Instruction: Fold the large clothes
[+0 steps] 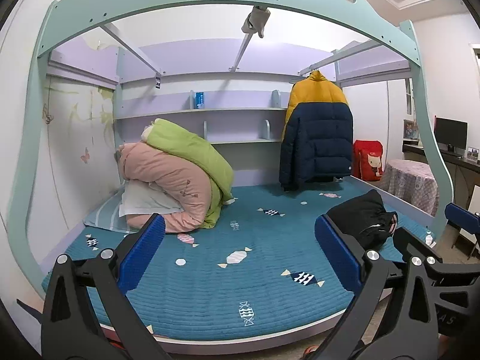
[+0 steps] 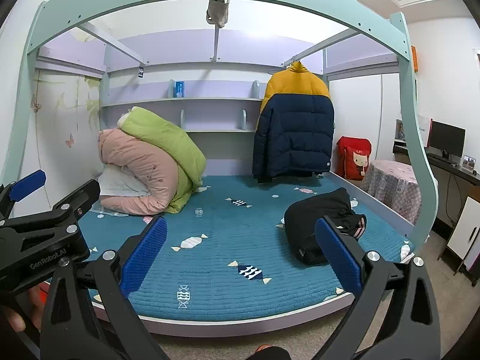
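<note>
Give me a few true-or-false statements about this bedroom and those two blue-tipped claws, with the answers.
1. The black garment lies bundled on the blue mattress. True.
2. The left gripper clamps the black garment. False: it is open and holds nothing.
3. The yellow and navy jacket hangs from a rail. True.
4. The green quilt lies under the pink quilt. False: green rests on pink.
5. The right gripper is open. True.

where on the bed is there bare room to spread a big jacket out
Bare mattress runs down the middle and front, between the rolled quilts at back left and the black bundle at front right. The back right is crowded under the hanging puffer jacket.
</note>
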Demonstrator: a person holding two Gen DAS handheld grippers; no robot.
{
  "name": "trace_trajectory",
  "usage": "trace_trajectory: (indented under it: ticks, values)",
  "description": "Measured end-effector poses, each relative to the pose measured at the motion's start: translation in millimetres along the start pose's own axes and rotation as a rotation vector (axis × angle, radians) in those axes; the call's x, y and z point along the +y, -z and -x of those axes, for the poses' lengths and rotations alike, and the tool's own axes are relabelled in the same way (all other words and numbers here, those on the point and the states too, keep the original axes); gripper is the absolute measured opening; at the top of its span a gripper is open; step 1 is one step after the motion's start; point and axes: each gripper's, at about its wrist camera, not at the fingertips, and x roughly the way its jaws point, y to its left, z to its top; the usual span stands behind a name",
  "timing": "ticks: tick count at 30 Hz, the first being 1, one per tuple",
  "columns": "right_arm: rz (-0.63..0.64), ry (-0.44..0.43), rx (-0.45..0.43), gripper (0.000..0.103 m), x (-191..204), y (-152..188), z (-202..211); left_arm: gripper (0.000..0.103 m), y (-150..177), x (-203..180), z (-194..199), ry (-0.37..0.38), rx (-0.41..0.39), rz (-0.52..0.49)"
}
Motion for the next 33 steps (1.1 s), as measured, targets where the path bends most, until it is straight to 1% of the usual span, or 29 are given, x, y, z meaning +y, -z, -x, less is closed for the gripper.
trace_trajectory:
  ticks: [10, 15, 20, 33]
  values:
    - [-0.012, 0.018, 0.001, 0.096, -4, 3, 2, 0.1, 1, -7, 1, 0.004, -0.012, -0.011]
    - [-0.013, 0.015, 0.002, 0.096, -5, 1, 1, 0.1, 1, -8, 1, 0.003, -0.015, -0.012]
    - [-0.015, 0.015, -0.005, 0.096, -4, 3, 3, 0.1, -1, -7, -1, 0.02, -0.015, 0.004]
    - [-0.015, 0.016, 0.0, 0.096, -2, 4, 2, 0.1, -2, -11, 0, 0.017, -0.024, -0.003]
